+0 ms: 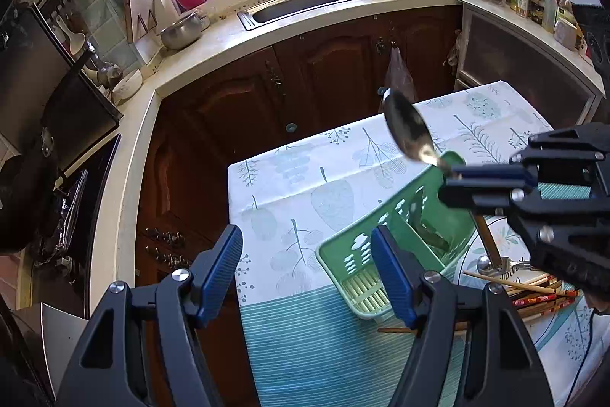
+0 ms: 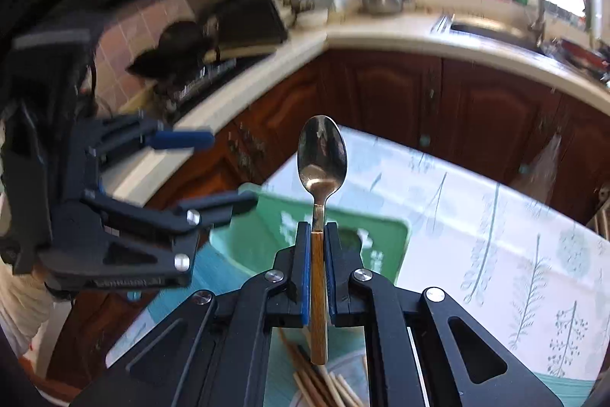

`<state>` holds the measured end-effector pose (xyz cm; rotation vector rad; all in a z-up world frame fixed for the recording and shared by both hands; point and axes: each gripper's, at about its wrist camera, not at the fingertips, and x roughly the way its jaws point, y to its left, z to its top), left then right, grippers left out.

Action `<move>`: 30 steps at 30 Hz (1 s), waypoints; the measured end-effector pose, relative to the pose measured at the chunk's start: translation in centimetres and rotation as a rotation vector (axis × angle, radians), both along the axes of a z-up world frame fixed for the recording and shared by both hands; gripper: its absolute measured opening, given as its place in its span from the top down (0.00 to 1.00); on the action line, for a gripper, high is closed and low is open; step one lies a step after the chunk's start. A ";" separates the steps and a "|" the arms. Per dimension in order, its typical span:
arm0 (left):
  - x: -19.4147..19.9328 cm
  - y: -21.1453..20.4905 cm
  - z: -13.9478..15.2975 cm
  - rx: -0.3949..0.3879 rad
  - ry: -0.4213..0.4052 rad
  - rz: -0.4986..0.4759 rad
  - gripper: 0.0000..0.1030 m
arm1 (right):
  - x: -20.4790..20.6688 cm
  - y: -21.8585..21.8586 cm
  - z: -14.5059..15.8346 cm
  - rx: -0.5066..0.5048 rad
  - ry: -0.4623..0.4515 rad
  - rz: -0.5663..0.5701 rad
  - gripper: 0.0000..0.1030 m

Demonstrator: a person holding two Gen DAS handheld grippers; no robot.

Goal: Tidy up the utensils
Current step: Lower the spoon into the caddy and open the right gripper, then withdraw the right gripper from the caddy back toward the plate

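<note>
One spoon clamped in right gripper; left gripper released, empty; one green basket.

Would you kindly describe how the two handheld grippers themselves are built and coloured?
Both look alike: the left gripper and right gripper have black angular linkage arms with triangular cut-outs and silver pivot screws. Each finger ends in a flat blue ribbed pad. A thin black cable trails nearby, and a pale sleeve shows behind the left one.

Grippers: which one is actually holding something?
The right gripper. Its jaws are shut on the wood-coloured handle of a spoon, bowl pointing up. The left gripper has its jaws apart with nothing between them, beside the green basket.
</note>
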<state>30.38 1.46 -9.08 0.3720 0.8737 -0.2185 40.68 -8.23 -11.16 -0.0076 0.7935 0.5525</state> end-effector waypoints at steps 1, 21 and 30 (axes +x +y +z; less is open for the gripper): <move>-0.1 0.0 0.1 0.000 -0.003 0.000 0.34 | -0.6 -0.3 0.1 0.010 -0.023 -0.017 0.94; -3.3 0.7 0.0 -0.102 -0.100 0.140 0.34 | -6.9 -1.6 -8.0 -0.045 -0.369 -0.188 0.85; -4.9 1.4 0.1 -0.190 -0.144 0.229 0.27 | -7.9 -2.6 -8.6 -0.012 -0.299 -0.189 0.67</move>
